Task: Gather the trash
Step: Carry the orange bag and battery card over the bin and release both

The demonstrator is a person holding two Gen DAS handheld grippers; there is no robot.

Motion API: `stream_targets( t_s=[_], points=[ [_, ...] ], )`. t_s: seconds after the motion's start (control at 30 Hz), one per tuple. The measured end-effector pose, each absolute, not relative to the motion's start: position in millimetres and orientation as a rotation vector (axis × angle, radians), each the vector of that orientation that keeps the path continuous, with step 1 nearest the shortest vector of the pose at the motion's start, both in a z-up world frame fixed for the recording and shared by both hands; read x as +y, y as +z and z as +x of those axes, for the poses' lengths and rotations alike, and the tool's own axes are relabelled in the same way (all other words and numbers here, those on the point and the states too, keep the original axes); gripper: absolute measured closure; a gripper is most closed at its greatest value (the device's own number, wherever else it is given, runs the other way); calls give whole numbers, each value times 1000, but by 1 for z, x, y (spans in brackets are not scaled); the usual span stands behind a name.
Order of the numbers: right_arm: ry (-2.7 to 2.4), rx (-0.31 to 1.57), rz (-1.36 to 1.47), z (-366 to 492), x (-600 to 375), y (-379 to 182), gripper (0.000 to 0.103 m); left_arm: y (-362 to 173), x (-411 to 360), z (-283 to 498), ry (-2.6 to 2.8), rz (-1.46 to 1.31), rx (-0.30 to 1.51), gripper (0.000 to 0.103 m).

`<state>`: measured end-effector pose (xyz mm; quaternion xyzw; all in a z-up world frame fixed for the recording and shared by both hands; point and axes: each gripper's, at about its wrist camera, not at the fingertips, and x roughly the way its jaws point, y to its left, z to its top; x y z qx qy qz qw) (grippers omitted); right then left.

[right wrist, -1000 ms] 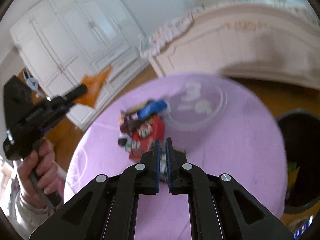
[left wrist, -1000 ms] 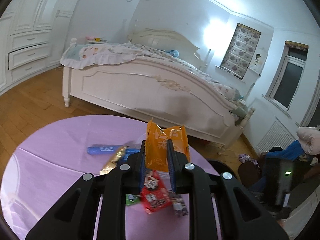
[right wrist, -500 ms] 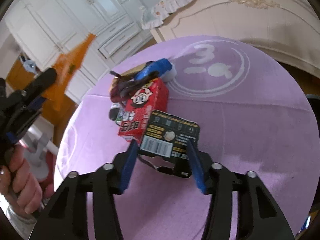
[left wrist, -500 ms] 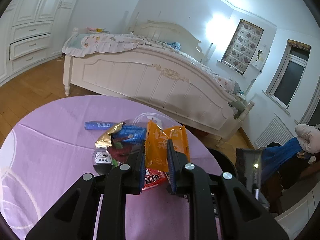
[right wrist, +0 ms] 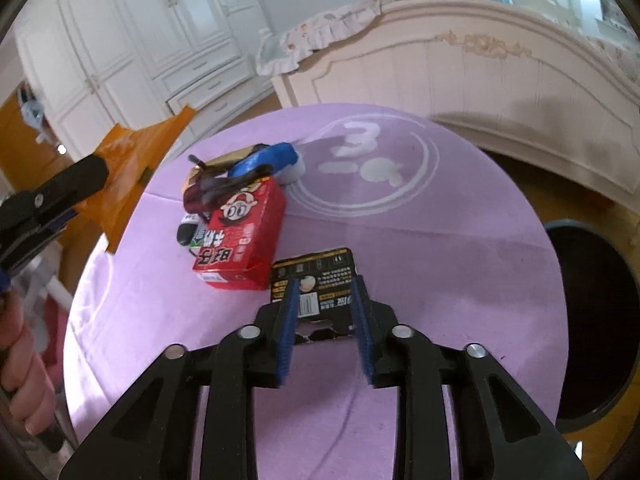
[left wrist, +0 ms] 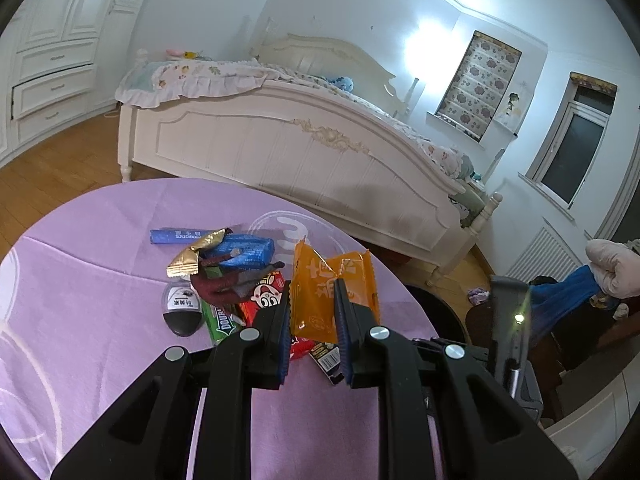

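Two wrist fisheye views, both aimed down over a round purple table (left wrist: 100, 240).

The left view is taken low and close behind its fingers, faced across the table toward a white bed (left wrist: 280, 148). The right view is tilted more steeply onto the tabletop, with white wardrobes (right wrist: 132, 40) behind. The red carton (right wrist: 240, 236), the black bin (right wrist: 588, 320) and the bed are shared by both.
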<state>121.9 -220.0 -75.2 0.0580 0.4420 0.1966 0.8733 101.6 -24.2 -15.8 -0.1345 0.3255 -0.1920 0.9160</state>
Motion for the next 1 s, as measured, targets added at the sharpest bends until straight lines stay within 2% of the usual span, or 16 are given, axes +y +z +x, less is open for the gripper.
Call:
stream_targets(
  t_s=[0.03, 0.1, 0.13, 0.2, 0.23, 0.3, 0.63, 1.0],
  points=[
    [424, 922, 134, 124, -219, -77, 16, -17, -23, 103, -396, -281, 673, 83],
    [441, 936, 87, 126, -208, -82, 16, -18, -23, 103, -396, -283, 675, 83],
    [430, 957, 29, 129, -200, -88, 19, -19, -22, 102, -396, -284, 678, 83],
    [390, 950, -85, 128, -186, -90, 31, -21, -21, 102, -394, -286, 682, 83],
    [364, 945, -138, 128, -181, -90, 42, -21, -21, 102, -394, -286, 683, 83],
    [357, 943, -161, 128, -178, -90, 42, -22, -20, 101, -393, -289, 686, 83],
    [381, 831, 257, 111, -271, -63, 42, -22, -38, 101, -422, -272, 697, 83],
    [173, 722, 496, 86, -402, -54, 42, -24, -152, 123, -614, -185, 725, 83]
  ],
)
